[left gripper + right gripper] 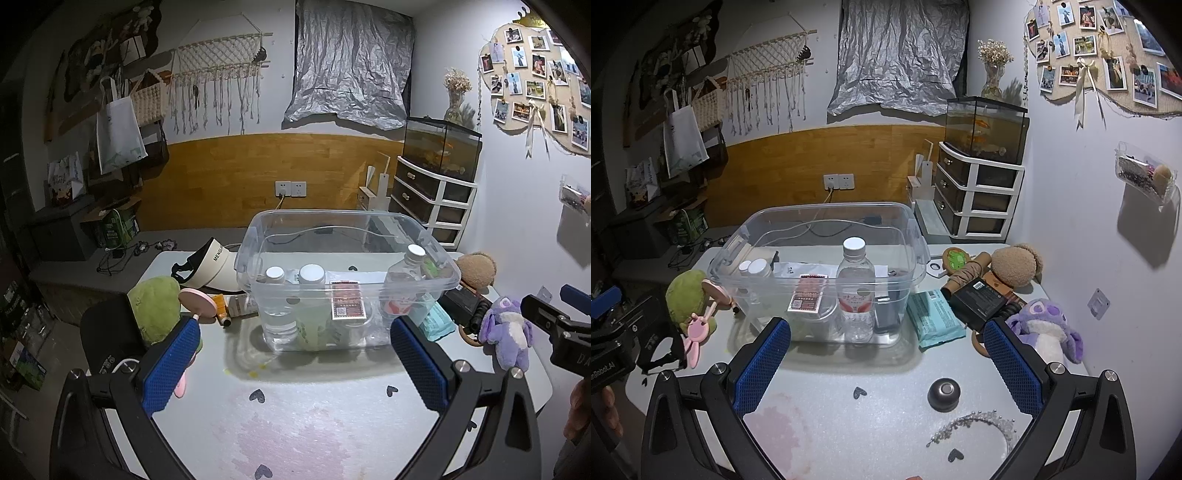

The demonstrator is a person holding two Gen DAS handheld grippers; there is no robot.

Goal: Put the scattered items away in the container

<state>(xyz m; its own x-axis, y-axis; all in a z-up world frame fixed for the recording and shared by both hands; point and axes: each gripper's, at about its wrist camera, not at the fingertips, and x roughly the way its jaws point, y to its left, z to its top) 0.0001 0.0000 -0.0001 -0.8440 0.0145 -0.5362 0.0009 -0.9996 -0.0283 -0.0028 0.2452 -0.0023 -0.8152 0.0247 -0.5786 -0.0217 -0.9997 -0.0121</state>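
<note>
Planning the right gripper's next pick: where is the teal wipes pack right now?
In the right wrist view the teal wipes pack lies flat on the table just right of the clear bin, with the black box at its right edge.

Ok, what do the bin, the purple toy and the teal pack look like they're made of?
Bin: clear glossy plastic; the bottles inside show through. Purple toy: soft plush, fuzzy surface. Teal pack: probably thin plastic film, wrinkled with a slight sheen.
</note>
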